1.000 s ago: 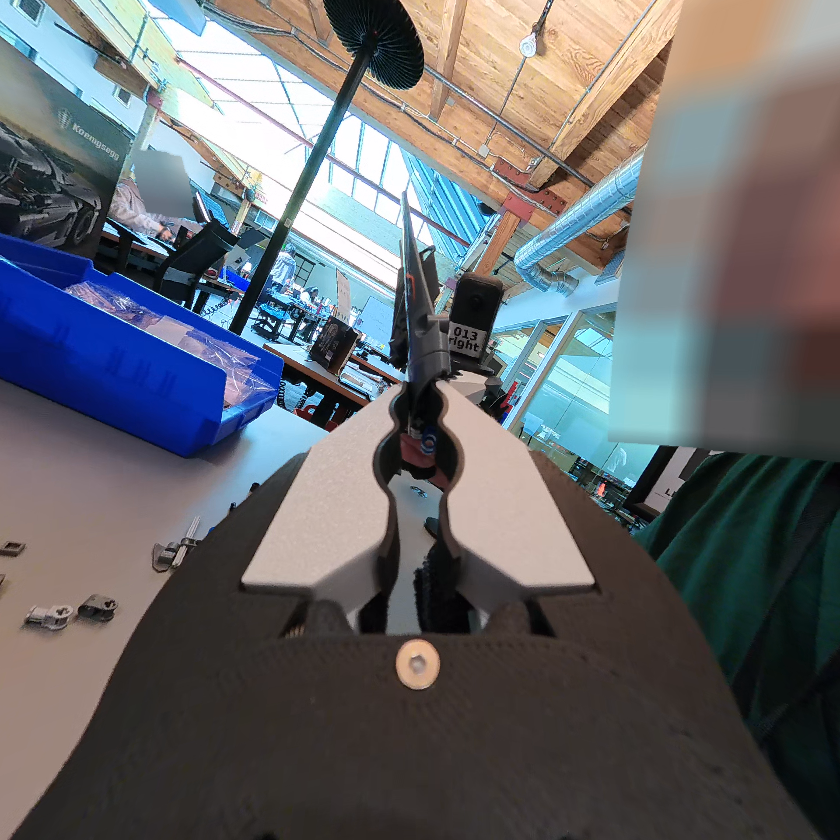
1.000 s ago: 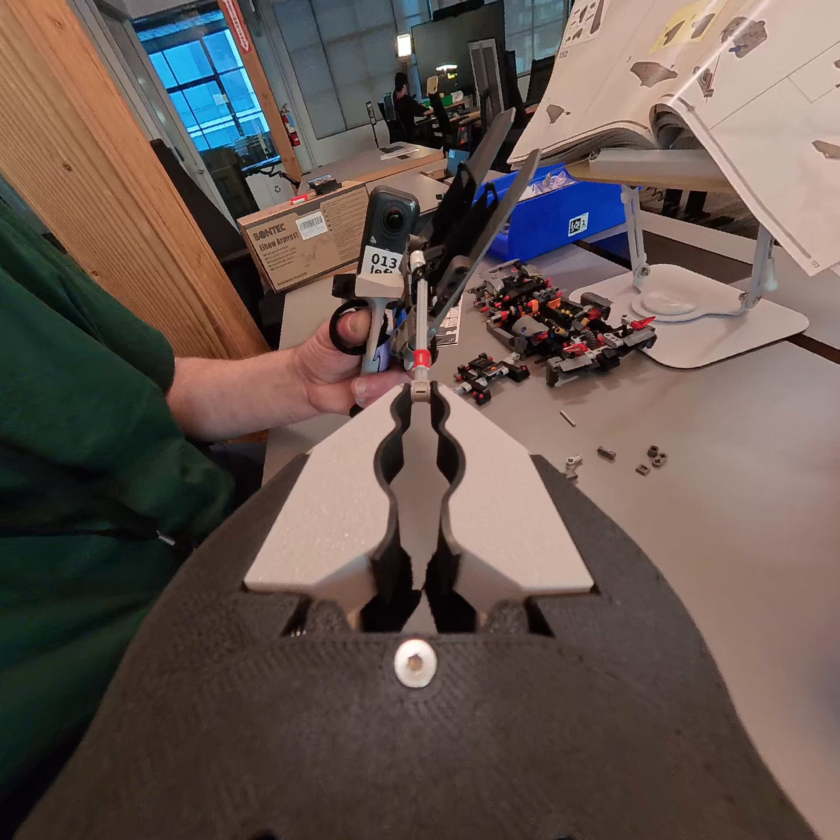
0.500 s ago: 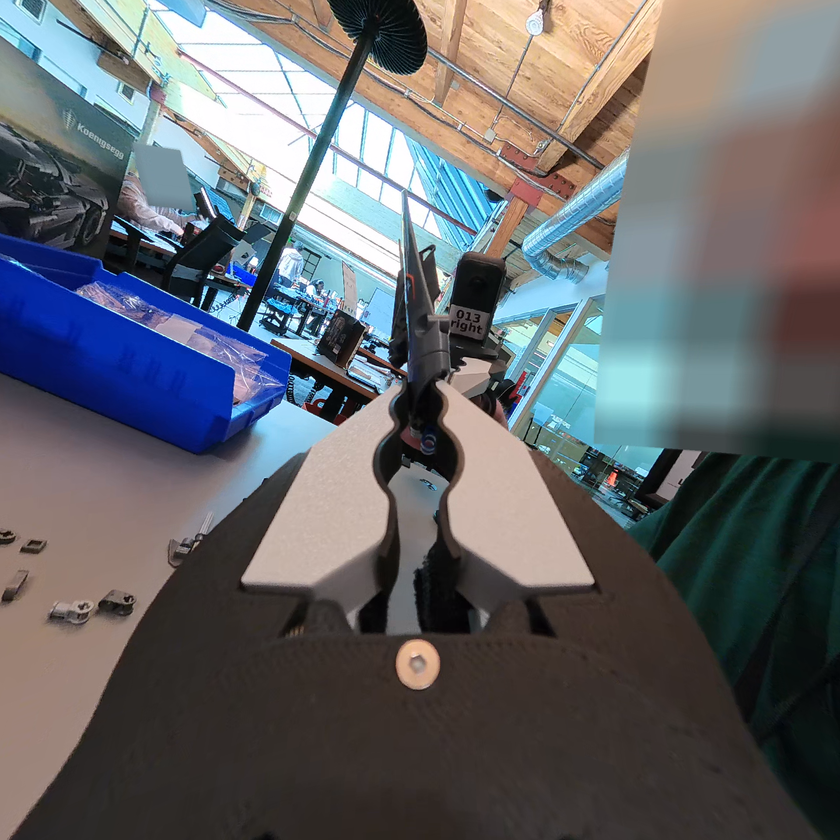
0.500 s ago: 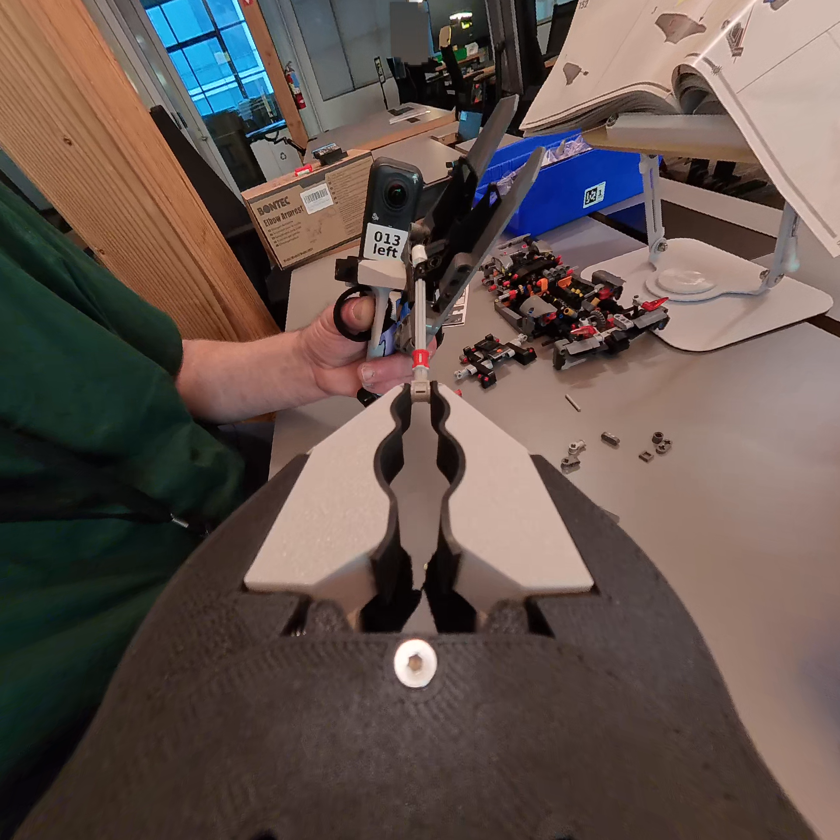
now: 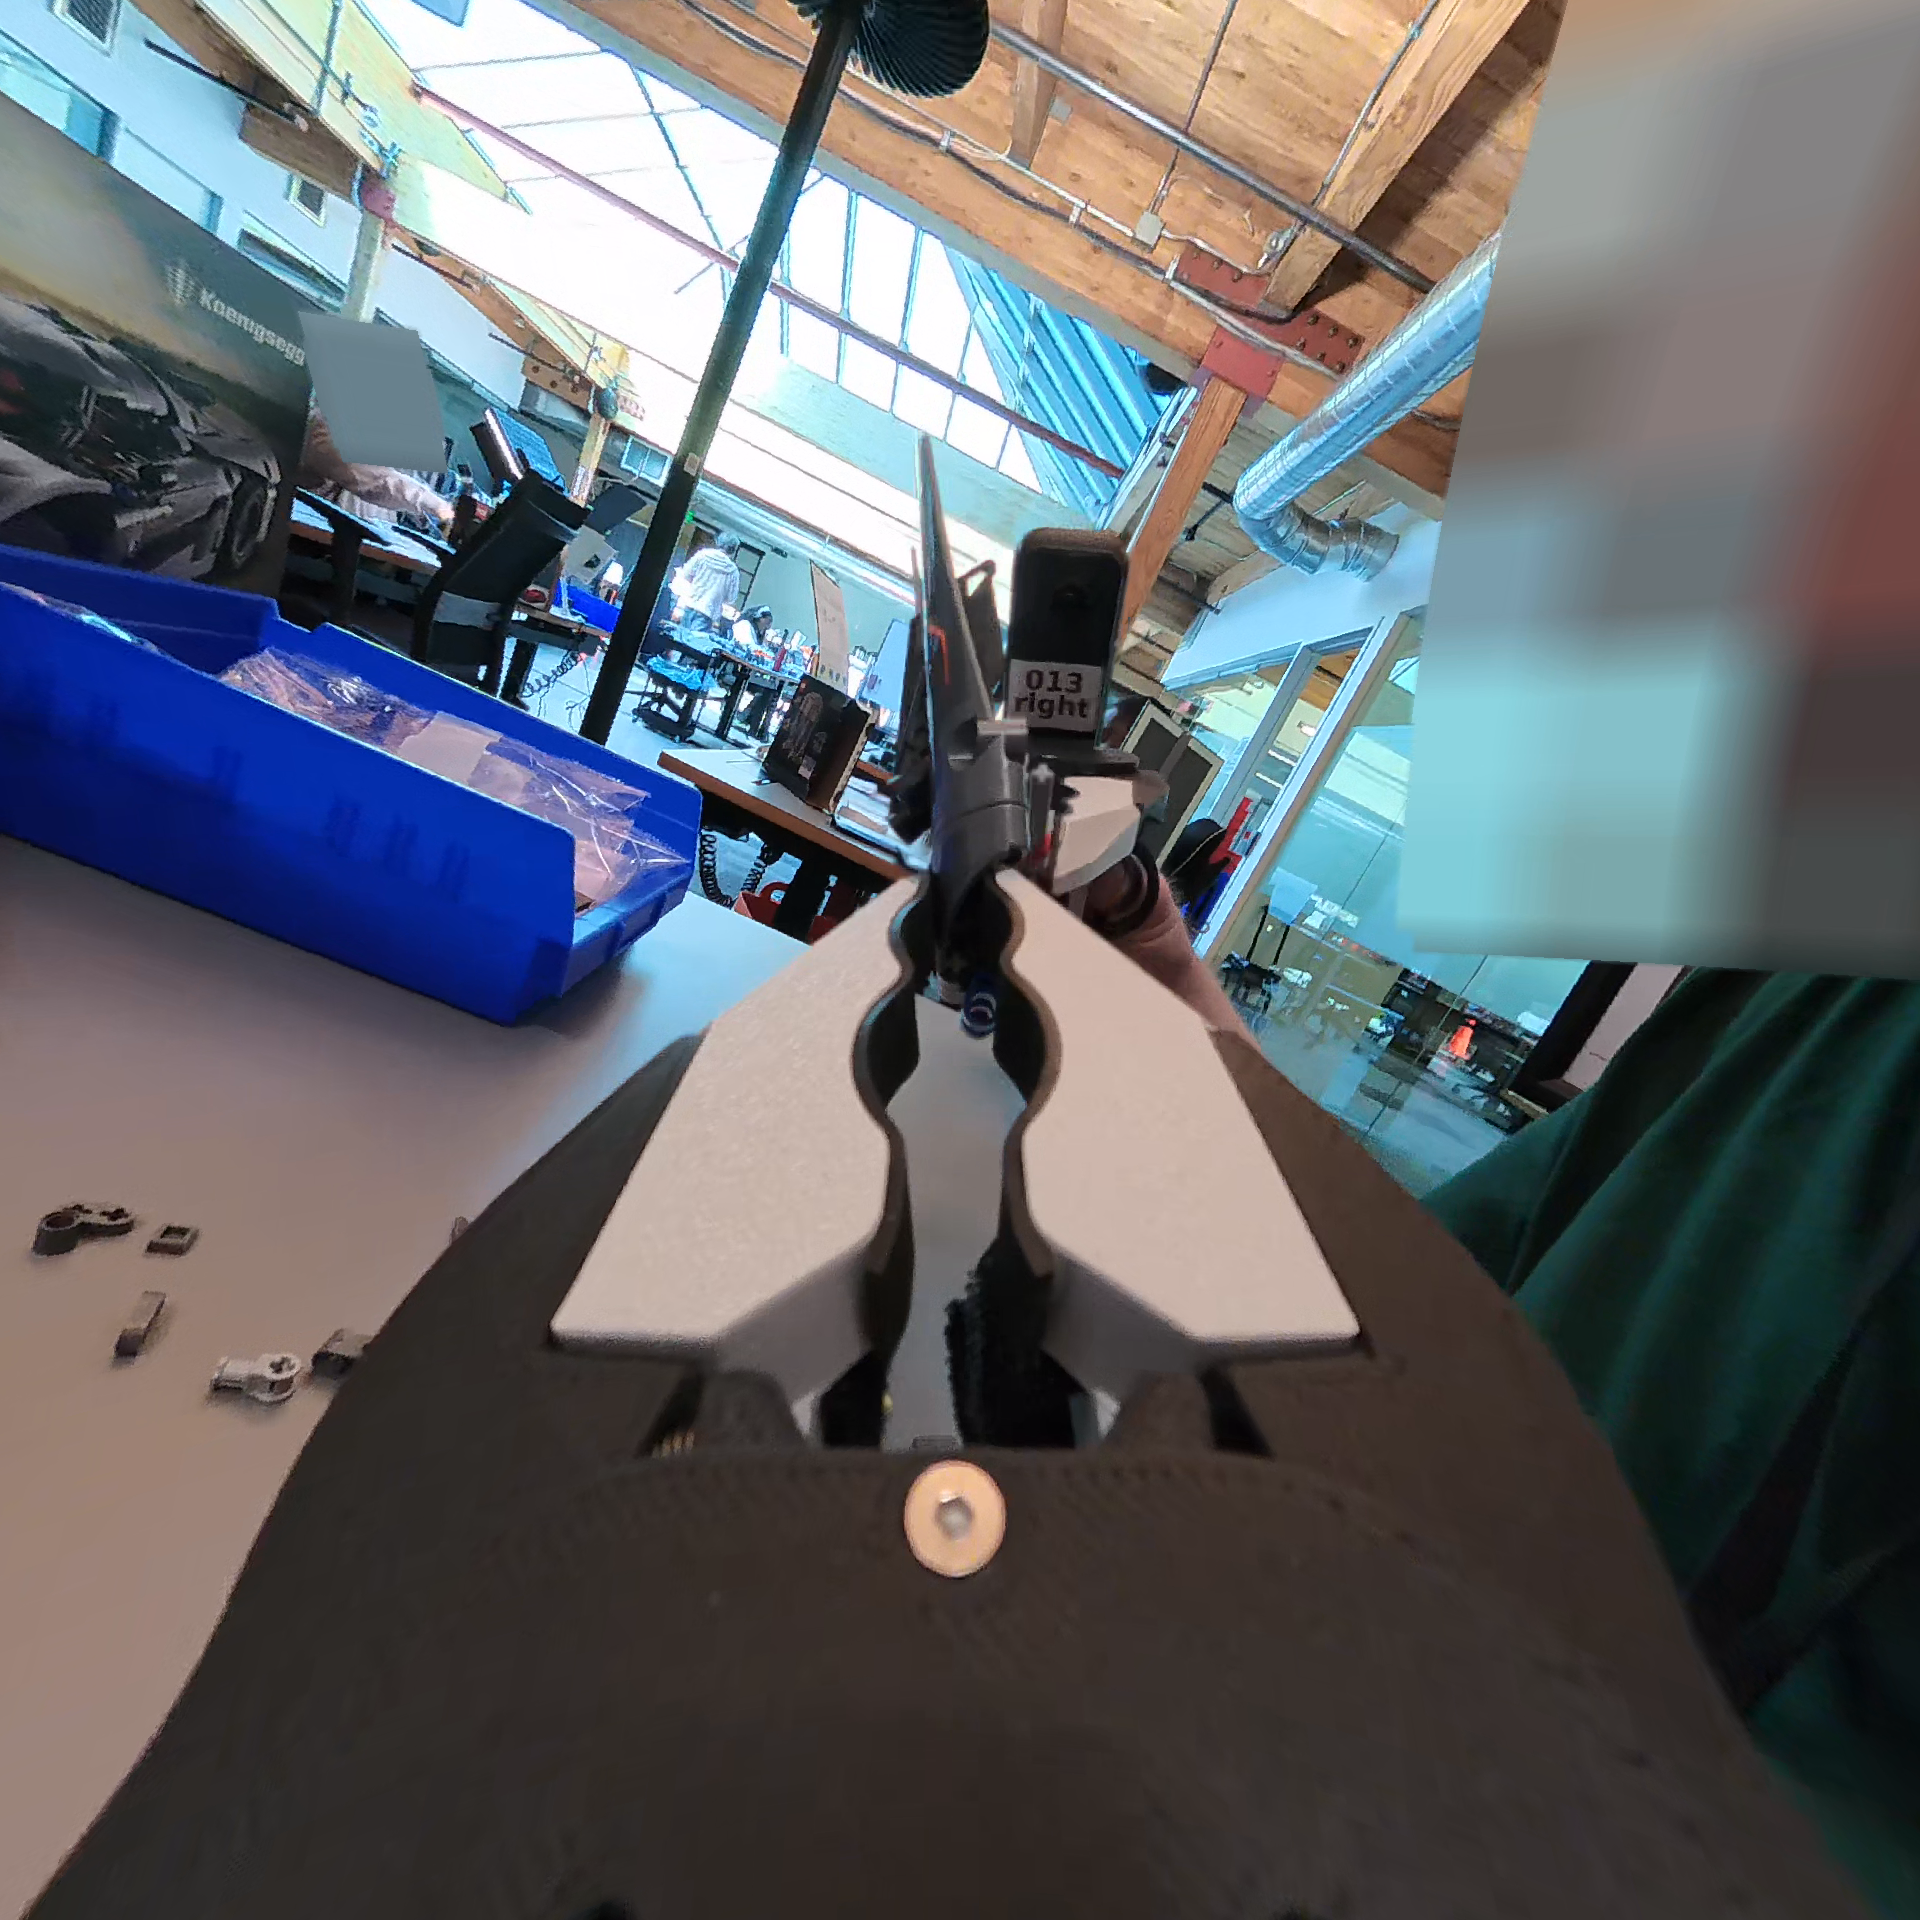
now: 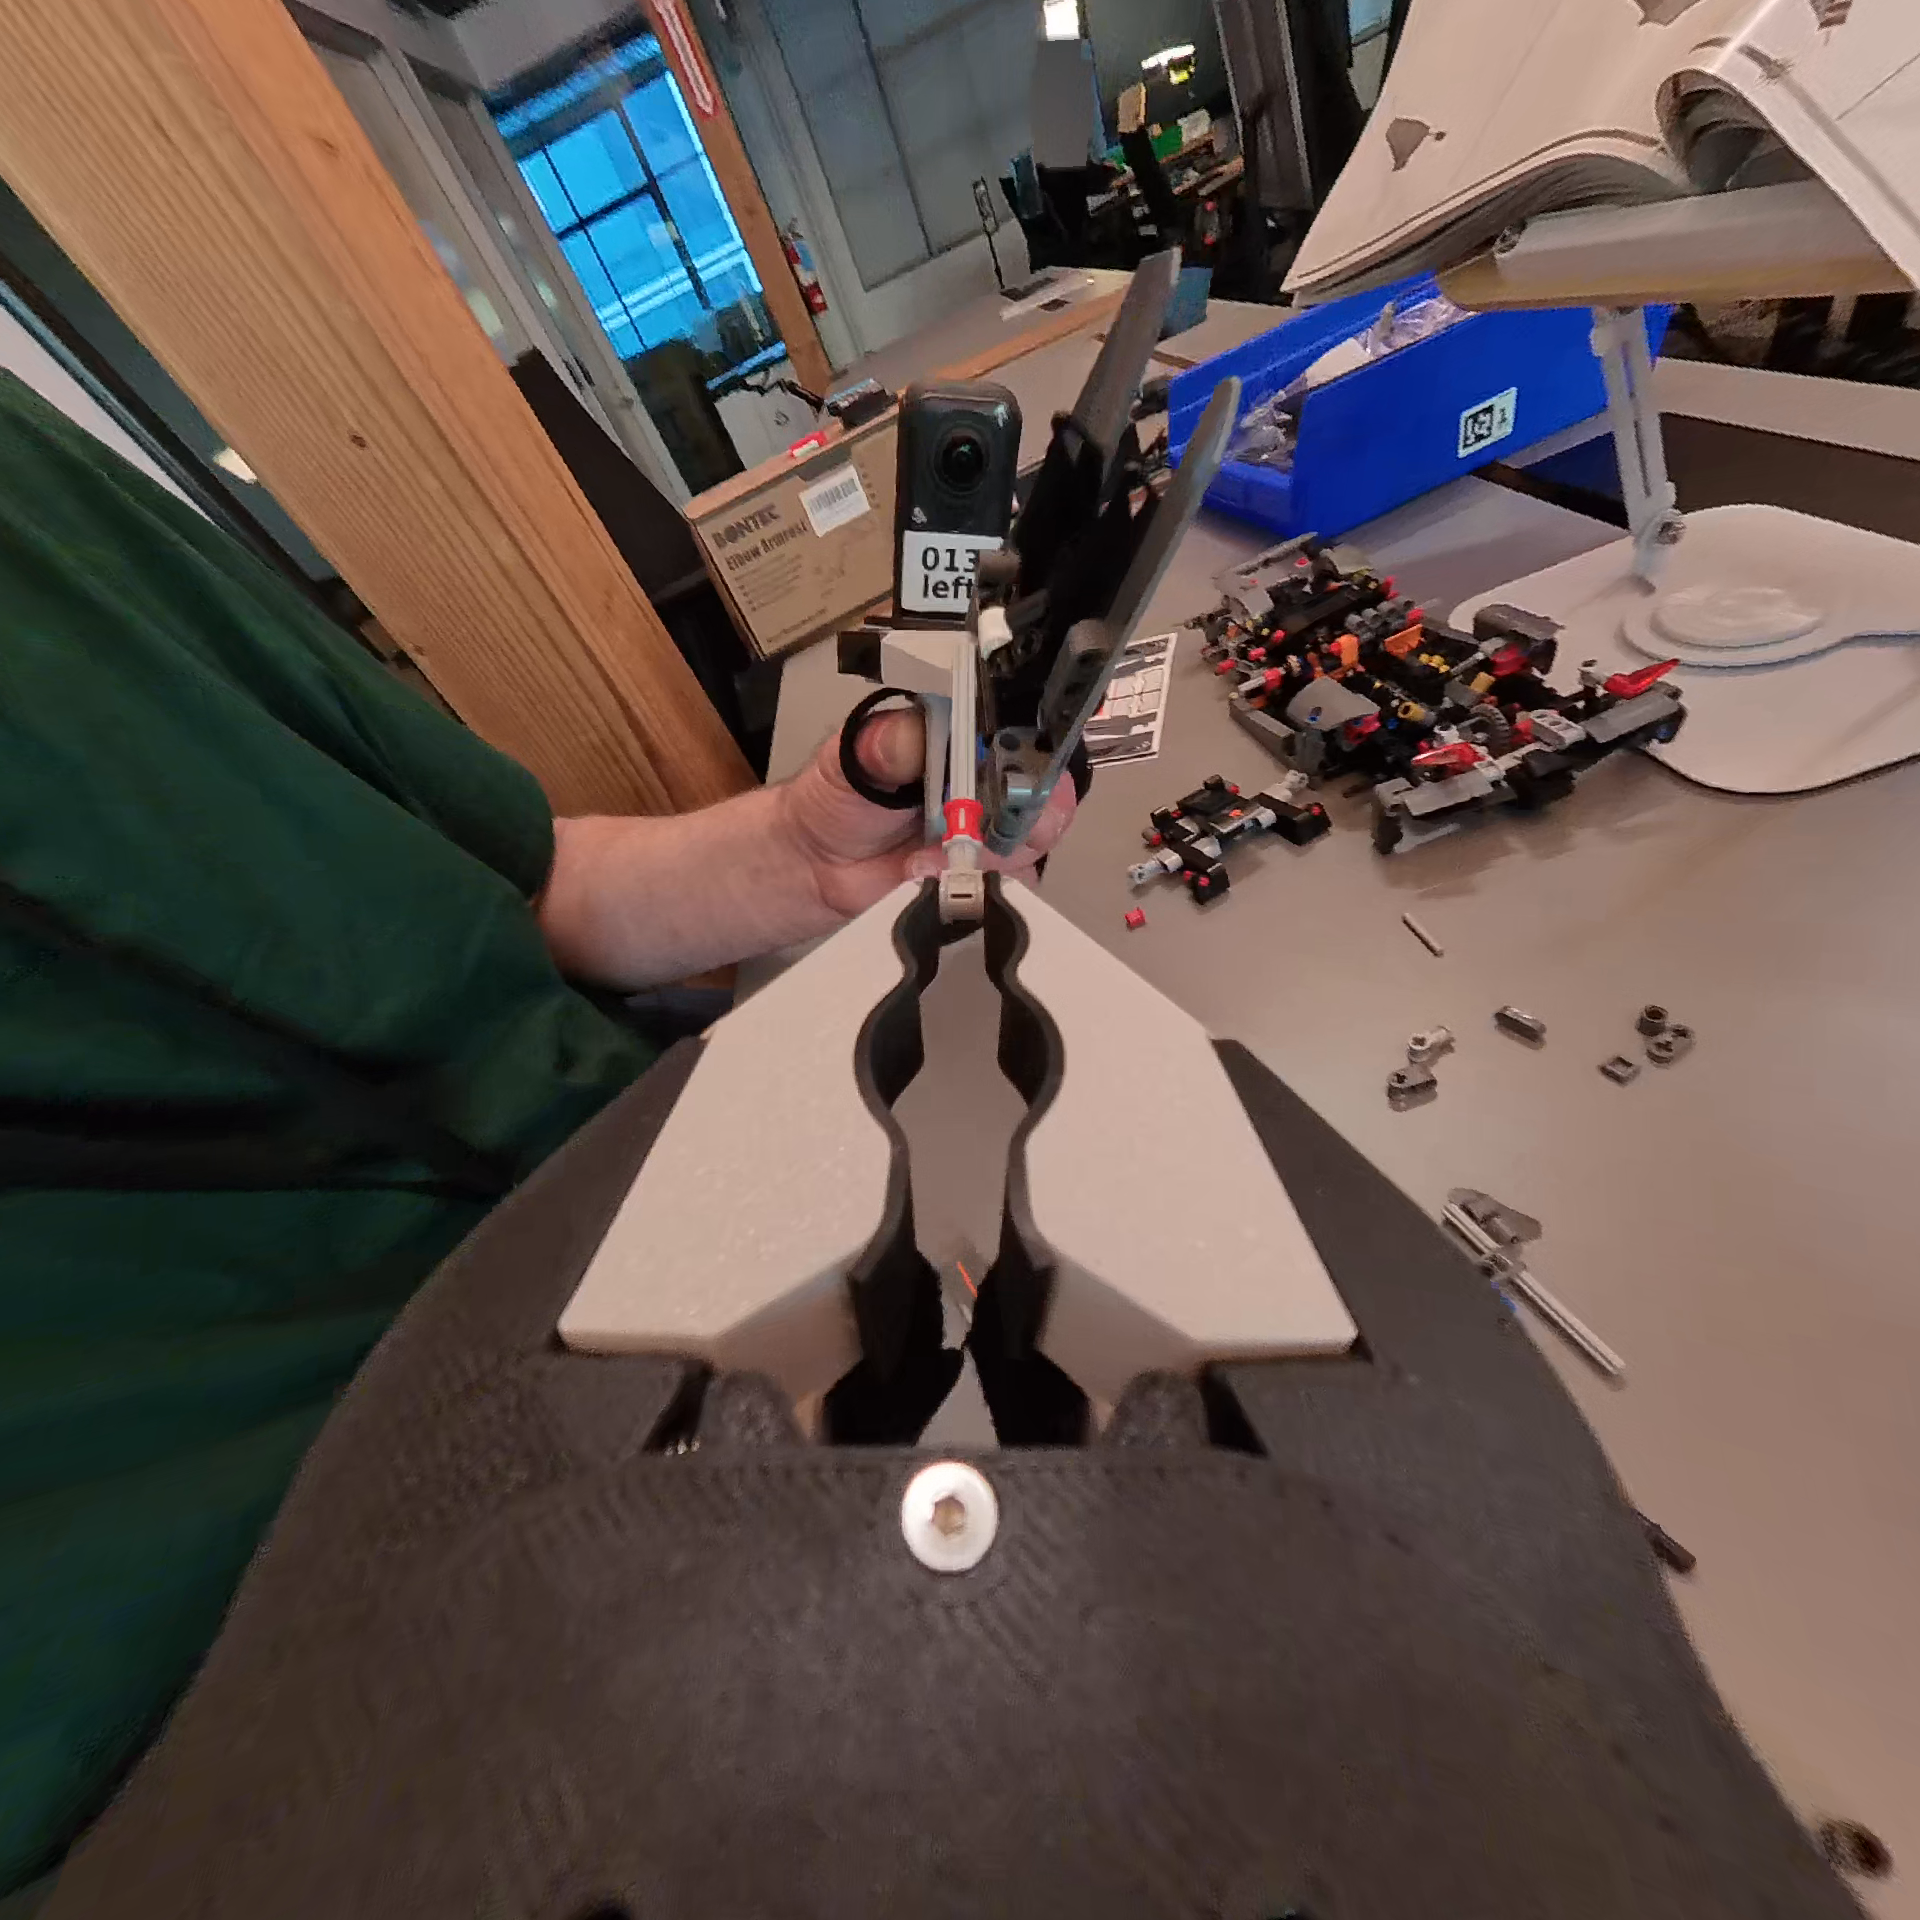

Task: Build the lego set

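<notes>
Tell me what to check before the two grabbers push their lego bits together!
1. Right gripper pinching the grey axle with the red bush: ok, its tips are shut on the light grey end.
2. Left gripper holding the dark grey piece: ok, it sits clamped between the tips.
3. The two parts lined up: cannot tell, the joint is hidden behind the fingers.
4. Both held parts up off the table: ok.
5. Loose small parts out of the way: ok, they lie off to the side.
6. Car chassis safe from bumps: ok, it rests farther back.
</notes>
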Tool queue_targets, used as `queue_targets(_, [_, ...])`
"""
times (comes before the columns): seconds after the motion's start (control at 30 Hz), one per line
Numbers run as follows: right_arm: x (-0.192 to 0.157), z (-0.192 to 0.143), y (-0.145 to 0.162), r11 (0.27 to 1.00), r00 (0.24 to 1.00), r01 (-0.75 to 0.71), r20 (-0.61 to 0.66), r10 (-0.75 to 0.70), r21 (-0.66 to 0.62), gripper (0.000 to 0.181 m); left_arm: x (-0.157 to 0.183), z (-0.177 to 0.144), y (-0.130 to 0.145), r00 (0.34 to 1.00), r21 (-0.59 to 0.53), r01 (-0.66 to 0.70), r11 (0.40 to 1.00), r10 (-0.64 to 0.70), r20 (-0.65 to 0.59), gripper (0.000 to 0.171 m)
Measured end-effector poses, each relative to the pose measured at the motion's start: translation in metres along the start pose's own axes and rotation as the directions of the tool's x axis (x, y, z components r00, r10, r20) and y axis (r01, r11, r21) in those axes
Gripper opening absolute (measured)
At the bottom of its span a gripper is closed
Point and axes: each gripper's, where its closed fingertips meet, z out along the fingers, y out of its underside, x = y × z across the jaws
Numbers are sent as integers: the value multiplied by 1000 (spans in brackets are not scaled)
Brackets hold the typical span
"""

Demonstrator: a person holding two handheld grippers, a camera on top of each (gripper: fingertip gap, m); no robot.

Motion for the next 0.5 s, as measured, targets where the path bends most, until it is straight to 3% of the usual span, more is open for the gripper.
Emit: queue_targets(0.5, [5, -4, 6, 1000, 999, -13, -31, 13, -23, 6, 2, 1, -1, 1000, 13, 9, 1000, -9, -20, 5])
